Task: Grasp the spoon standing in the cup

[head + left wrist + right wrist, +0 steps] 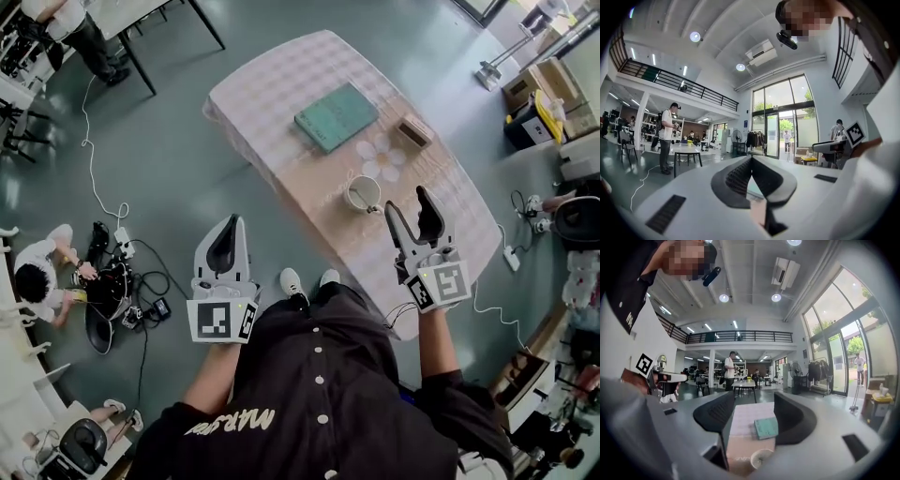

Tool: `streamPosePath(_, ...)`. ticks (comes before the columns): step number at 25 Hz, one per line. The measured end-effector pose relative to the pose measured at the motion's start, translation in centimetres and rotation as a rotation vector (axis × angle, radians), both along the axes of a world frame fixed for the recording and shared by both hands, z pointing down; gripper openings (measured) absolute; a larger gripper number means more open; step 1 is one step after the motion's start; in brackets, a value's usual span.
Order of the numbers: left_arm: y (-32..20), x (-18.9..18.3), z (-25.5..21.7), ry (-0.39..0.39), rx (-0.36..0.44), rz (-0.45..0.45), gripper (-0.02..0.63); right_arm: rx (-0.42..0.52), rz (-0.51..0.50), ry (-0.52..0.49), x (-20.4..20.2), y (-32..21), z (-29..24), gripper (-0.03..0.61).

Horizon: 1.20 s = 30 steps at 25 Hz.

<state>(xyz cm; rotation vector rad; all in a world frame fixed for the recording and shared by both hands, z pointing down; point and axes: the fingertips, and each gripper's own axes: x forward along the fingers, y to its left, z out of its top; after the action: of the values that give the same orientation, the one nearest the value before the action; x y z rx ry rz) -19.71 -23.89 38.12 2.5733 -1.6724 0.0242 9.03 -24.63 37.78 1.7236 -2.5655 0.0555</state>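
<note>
A white cup (363, 194) stands on the near part of a table with a pale checked cloth (281, 84). The spoon in it is too small to make out. My right gripper (408, 202) hovers just right of the cup, open, with nothing between its fingers. In the right gripper view the cup (761, 458) sits low between the spread jaws of my right gripper (753, 404). My left gripper (230, 223) hangs over the floor left of the table, shut and empty. In the left gripper view my left gripper (751, 159) has its jaws meeting at the tips.
A teal book (337, 115) lies mid-table, and the same book (766, 427) shows beyond the cup. A small wooden box (412, 131) and a flower print (382, 157) are on the right side. Cables (122, 234) and a crouching person (42, 277) are on the floor to the left.
</note>
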Motion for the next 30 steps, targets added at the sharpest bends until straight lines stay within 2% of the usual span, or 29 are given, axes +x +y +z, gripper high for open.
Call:
streamPosePath(10, -1.0, 4.0, 2.7, 0.005, -0.09, 0.032, 0.009, -0.193, -0.139, 0.191, 1.8, -1.2, 9.9, 0.259)
streamPosePath(16, -0.6, 3.9, 4.7, 0.003, -0.165, -0.004, 0.009, -0.301, -0.204, 0.276, 1.3, -1.7, 16.3, 0.253)
streamPosePath(24, -0.3, 3.5, 5.8, -0.023, -0.2, -0.028, 0.009, -0.402, -0.333, 0.535, 1.5, -1.5, 24.3, 0.256)
streamPosePath(30, 0.1, 3.3, 6.6, -0.032, -0.233, -0.044, 0.009, -0.469, -0.441, 0.652, 1.6, -1.1, 28.8, 0.229)
